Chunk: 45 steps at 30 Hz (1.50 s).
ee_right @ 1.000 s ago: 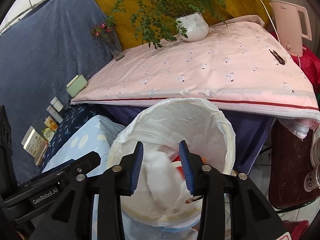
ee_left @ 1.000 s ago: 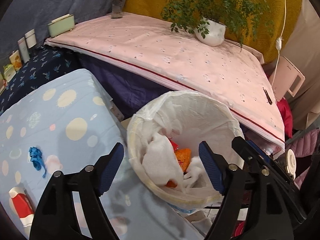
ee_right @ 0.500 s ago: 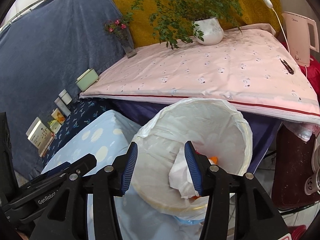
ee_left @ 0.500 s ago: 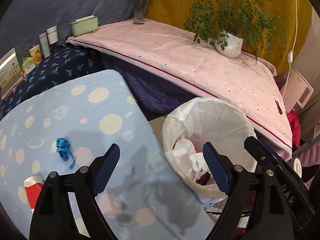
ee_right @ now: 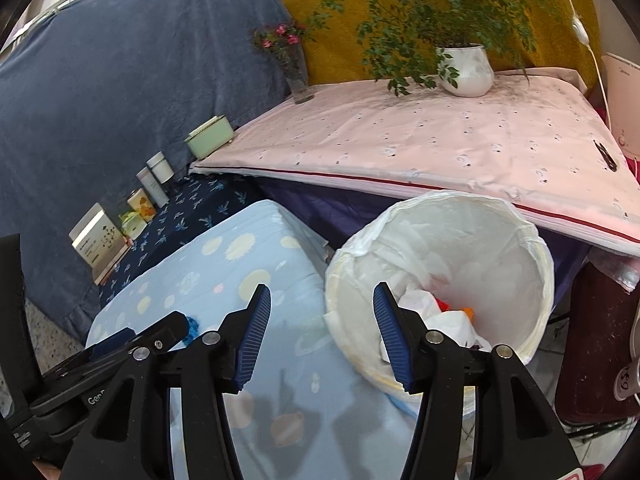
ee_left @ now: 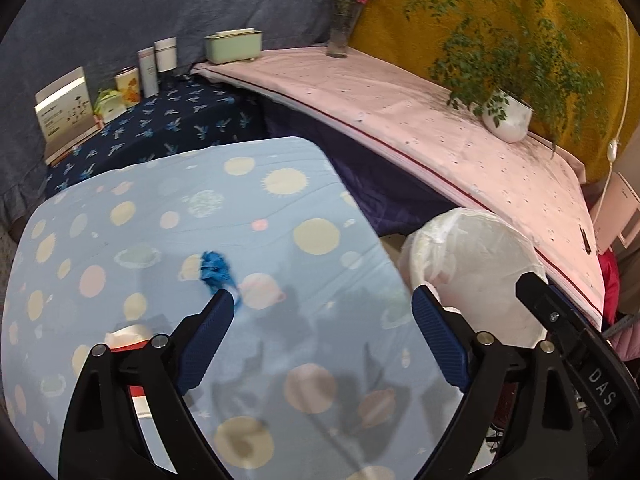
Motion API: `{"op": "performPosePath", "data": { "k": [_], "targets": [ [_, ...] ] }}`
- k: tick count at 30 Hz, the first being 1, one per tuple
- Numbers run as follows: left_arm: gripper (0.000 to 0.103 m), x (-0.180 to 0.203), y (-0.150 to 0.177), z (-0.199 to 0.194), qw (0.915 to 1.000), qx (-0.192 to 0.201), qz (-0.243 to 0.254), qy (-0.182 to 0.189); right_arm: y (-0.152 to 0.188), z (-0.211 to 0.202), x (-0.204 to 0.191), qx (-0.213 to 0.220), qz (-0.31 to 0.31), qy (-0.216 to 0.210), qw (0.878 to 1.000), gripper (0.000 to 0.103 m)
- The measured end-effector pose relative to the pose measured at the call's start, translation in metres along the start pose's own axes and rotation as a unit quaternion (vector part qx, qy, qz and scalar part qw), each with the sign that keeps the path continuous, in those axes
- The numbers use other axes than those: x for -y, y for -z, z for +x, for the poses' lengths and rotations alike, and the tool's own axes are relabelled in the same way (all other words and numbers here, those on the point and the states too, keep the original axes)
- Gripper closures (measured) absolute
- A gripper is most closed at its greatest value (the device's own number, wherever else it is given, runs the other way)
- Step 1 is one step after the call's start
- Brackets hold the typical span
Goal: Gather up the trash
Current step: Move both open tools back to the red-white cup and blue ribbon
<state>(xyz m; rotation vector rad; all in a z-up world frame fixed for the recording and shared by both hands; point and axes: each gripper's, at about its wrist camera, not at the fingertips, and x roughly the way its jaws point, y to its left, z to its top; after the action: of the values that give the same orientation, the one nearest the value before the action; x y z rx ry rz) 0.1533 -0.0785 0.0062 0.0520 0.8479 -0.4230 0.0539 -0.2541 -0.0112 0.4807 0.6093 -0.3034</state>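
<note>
Left wrist view: a light blue cloth with planet print [ee_left: 248, 208] covers the near surface. Beyond it sits a dark blue patterned cloth with boxes and tins, then a pink cloth [ee_left: 420, 120] carrying a potted plant [ee_left: 506, 118] and a flower vase [ee_left: 340, 36]. A crumpled blue scrap [ee_left: 214, 270] lies on the light blue cloth, just beyond the left fingertip. A red-and-white wrapper [ee_left: 130, 344] lies near left, partly behind the finger. The white-lined bin [ee_left: 472, 264] stands off the cloth's right edge, below the pink cloth. The left gripper [ee_left: 322, 314] points down over bare cloth, jaws wide and opening, nothing between them.

Right wrist view: the right gripper [ee_right: 320, 312] hangs above the seam between the blue cloth's right edge and the bin [ee_right: 440, 220], jaws partly apart and opening, empty. White paper and orange and red bits lie inside the bin. The left gripper's arm shows at near left. Bare cloth lies below both tools.
</note>
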Motion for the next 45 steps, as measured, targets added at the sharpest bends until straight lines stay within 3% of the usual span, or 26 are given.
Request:
{"op": "performPosePath", "data": {
  "k": [13, 22, 37, 40, 45],
  "targets": [
    [0.012, -0.075, 0.026, -0.003, 0.9956, -0.032, -0.050, -0.073, 0.021, 0.007, -0.053, -0.025, -0.041, -0.024, 0.999, 0.050],
    [0.011, -0.125, 0.055, 0.007, 0.9878, -0.072, -0.101, -0.094, 0.040, 0.023, -0.086, -0.052, -0.066, -0.038, 0.996, 0.050],
    [0.011, -0.159, 0.078, 0.041, 0.9770, -0.129, -0.158, -0.062, 0.068, 0.057, -0.125, -0.097, -0.102, -0.045, 0.989, 0.050],
    [0.019, -0.164, 0.080, 0.044, 0.9772, -0.130, -0.156, -0.061, 0.073, 0.064, -0.130, -0.105, -0.106, -0.046, 0.988, 0.050],
    [0.021, -0.176, 0.075, 0.037, 0.9789, -0.112, -0.162, -0.054, 0.076, 0.082, -0.138, -0.119, -0.108, -0.048, 0.986, 0.050]
  ]
}}
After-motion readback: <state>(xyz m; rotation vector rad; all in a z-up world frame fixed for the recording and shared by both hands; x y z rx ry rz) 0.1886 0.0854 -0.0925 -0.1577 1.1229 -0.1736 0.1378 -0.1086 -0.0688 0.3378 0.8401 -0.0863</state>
